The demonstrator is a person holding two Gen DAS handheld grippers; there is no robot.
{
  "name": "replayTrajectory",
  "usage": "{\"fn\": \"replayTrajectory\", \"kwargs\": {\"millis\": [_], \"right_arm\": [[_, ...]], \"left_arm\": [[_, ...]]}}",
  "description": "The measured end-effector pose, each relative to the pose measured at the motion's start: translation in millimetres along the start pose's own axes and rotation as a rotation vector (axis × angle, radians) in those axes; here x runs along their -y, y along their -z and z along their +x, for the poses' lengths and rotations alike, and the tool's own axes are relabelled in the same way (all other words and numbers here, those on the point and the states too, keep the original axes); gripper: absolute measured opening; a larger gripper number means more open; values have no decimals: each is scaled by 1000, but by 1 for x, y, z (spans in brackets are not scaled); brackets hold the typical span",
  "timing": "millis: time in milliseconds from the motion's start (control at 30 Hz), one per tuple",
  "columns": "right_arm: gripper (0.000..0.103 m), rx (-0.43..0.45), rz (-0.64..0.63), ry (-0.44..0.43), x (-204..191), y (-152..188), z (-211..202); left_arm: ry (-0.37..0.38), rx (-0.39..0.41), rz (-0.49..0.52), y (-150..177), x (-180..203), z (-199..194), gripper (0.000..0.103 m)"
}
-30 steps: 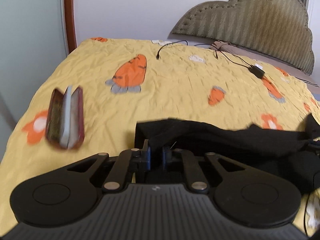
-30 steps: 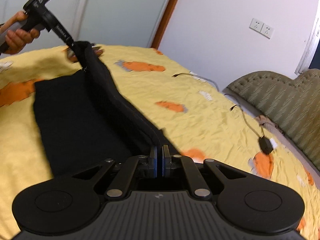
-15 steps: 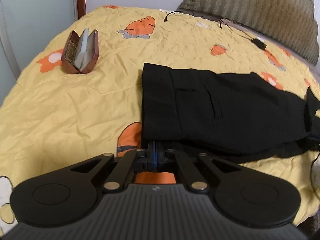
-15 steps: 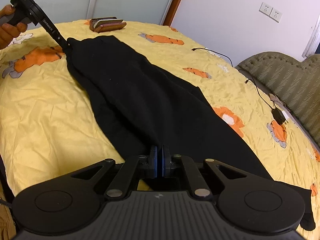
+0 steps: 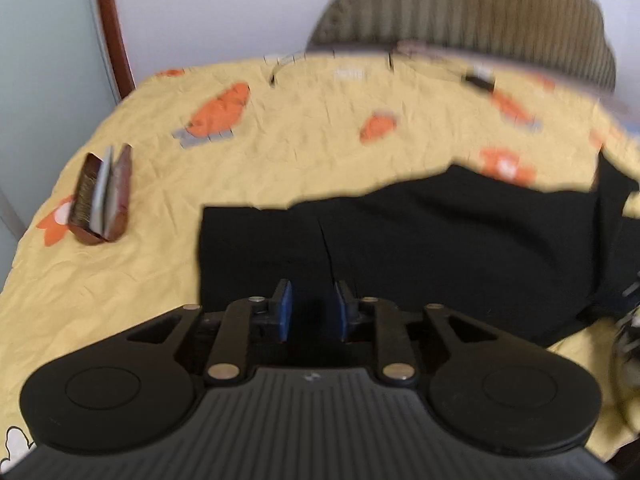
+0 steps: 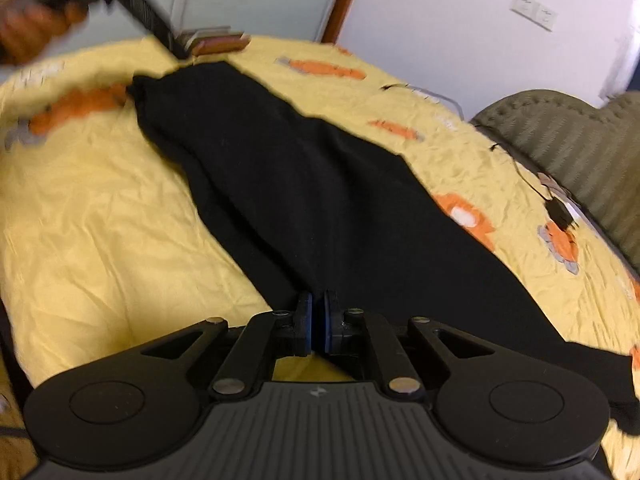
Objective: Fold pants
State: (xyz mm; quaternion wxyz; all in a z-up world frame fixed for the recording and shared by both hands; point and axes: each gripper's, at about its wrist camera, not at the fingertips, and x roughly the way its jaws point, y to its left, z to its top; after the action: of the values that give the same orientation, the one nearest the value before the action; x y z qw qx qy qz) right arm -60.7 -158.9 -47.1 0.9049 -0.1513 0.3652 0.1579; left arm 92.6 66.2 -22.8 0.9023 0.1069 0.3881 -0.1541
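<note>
Black pants [image 6: 320, 200] lie folded lengthwise on the yellow carrot-print bedspread [image 6: 100, 220]. In the left wrist view the waist end of the pants [image 5: 400, 248] lies just ahead of my left gripper [image 5: 310, 308], which is open and empty, its blue pads apart above the cloth. My right gripper [image 6: 316, 324] stands at the leg end with its pads nearly together; a thin fold of the pants may lie between them. The left gripper [image 6: 132, 8] and the hand holding it show at the far end in the right wrist view, lifted off the pants.
A brown case [image 5: 104, 196] stands on the bedspread left of the waist; it also shows in the right wrist view [image 6: 218, 42]. A black charger and cable [image 6: 558, 210] lie near the olive headboard [image 6: 580, 148]. The near bed edge is beside my right gripper.
My left gripper has opened, let go of the waist, and pulled back upward. The pants now lie flat on the bed. My right gripper's pads have parted slightly.
</note>
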Motion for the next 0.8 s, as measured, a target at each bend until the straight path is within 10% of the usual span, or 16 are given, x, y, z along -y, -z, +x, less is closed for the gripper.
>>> {"fn": "replayTrajectory", "kwargs": {"millis": [267,433,533,800], "right_arm": [[6,3,138,1,43,22,-80],[18,206,137,-58,68,27,-178],[65,245,217,76,98,32,-194],[68,61,495,402,204,52,-112]], "left_arm": [[-76,-67,140,24,28,8,30],[43,54,224,2,81,-19,52],[157,119,290,-8,130,-24,66],[329,146,391,-21,245,-2,66]]}}
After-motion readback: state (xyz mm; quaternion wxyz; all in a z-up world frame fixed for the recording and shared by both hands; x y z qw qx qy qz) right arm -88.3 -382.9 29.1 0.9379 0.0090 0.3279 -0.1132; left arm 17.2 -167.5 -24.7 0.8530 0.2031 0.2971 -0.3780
